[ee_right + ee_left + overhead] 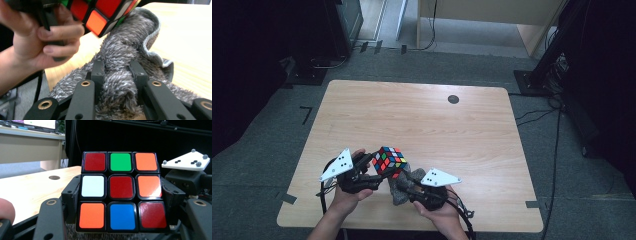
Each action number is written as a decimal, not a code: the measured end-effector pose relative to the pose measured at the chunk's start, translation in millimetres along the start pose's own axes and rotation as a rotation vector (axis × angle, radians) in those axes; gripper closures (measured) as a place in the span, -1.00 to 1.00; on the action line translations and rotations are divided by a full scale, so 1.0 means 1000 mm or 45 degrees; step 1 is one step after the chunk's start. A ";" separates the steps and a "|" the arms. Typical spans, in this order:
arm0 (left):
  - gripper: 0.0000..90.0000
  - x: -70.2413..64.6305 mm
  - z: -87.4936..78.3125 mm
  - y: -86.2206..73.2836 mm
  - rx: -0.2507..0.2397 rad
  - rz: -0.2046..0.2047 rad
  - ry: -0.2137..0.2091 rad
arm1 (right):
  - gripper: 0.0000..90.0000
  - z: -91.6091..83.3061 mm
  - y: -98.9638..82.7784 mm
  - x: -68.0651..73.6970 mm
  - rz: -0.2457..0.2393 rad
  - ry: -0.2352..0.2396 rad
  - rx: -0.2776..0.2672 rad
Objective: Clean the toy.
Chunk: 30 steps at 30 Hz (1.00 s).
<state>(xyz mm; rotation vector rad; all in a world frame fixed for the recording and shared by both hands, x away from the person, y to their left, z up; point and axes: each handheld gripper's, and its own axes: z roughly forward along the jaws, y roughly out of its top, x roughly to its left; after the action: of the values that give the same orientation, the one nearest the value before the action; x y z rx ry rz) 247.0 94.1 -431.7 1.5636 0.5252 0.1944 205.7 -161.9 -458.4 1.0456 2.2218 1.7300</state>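
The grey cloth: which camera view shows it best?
The right gripper view: the grey cloth is close up, pinched in the right claw, its top against the puzzle cube. The high view gives a small patch; the left gripper view a bottom-edge sliver.

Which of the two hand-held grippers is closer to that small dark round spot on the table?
Right. The right hand-held gripper, clamping the grey cloth, sits slightly nearer the spot; the left hand-held gripper, holding the cube, is farther.
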 end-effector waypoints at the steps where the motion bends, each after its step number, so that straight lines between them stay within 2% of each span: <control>1: -0.24 0.001 0.000 0.000 0.002 -0.004 0.001 | 0.58 -0.004 0.002 -0.003 0.024 -0.011 -0.039; 4: -0.24 0.003 -0.001 -0.001 0.000 -0.009 0.001 | 0.59 -0.023 0.010 -0.011 0.079 -0.048 -0.212; 6: -0.24 0.003 -0.001 -0.001 -0.002 -0.017 -0.007 | 0.59 -0.028 0.013 -0.011 0.074 -0.038 -0.262; 9: -0.24 0.002 0.001 -0.001 -0.006 -0.023 -0.014 | 0.58 -0.018 0.008 -0.004 0.038 0.023 -0.204; 12: -0.24 0.002 -0.001 0.000 -0.010 -0.015 0.000 | 0.57 -0.003 0.001 0.001 -0.012 0.077 -0.067; 14: -0.24 0.003 -0.002 0.001 -0.008 -0.004 0.006 | 0.57 0.000 -0.002 0.000 -0.052 0.038 -0.012; 15: -0.24 0.003 -0.003 0.001 -0.013 -0.010 0.008 | 0.57 -0.002 -0.001 -0.003 -0.061 0.010 -0.019; 17: -0.24 0.005 -0.004 0.001 -0.017 -0.015 0.009 | 0.57 -0.010 0.002 -0.009 -0.012 -0.015 -0.093; 18: -0.24 0.005 -0.004 0.001 -0.012 -0.013 0.011 | 0.57 -0.018 0.006 -0.013 0.023 -0.021 -0.170; 20: -0.24 0.005 -0.003 0.000 -0.007 -0.020 0.009 | 0.57 -0.026 0.011 -0.015 0.039 -0.024 -0.262; 21: -0.24 0.004 -0.002 0.000 -0.006 -0.020 0.004 | 0.57 -0.027 0.012 -0.014 0.030 -0.004 -0.274; 23: -0.24 0.003 -0.001 0.000 -0.009 -0.019 -0.003 | 0.56 -0.021 0.009 -0.008 0.001 0.040 -0.240; 27: -0.24 0.003 -0.002 0.001 -0.014 -0.012 0.005 | 0.54 0.000 -0.003 0.000 -0.063 0.112 -0.068; 28: -0.24 0.003 -0.003 0.002 -0.016 -0.008 0.009 | 0.55 0.004 -0.005 0.002 -0.097 0.095 -0.026; 29: -0.24 0.004 -0.004 0.002 -0.018 -0.005 0.011 | 0.55 0.005 -0.006 0.002 -0.132 0.050 0.012; 30: -0.24 0.005 -0.005 0.003 -0.023 -0.009 0.013 | 0.56 0.003 -0.004 0.000 -0.131 0.027 -0.001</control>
<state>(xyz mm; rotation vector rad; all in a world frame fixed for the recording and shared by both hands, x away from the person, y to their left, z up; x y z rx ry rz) 249.4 100.9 -429.2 1.5442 0.5354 0.2016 205.2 -159.5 -463.1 0.8994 2.2450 1.7072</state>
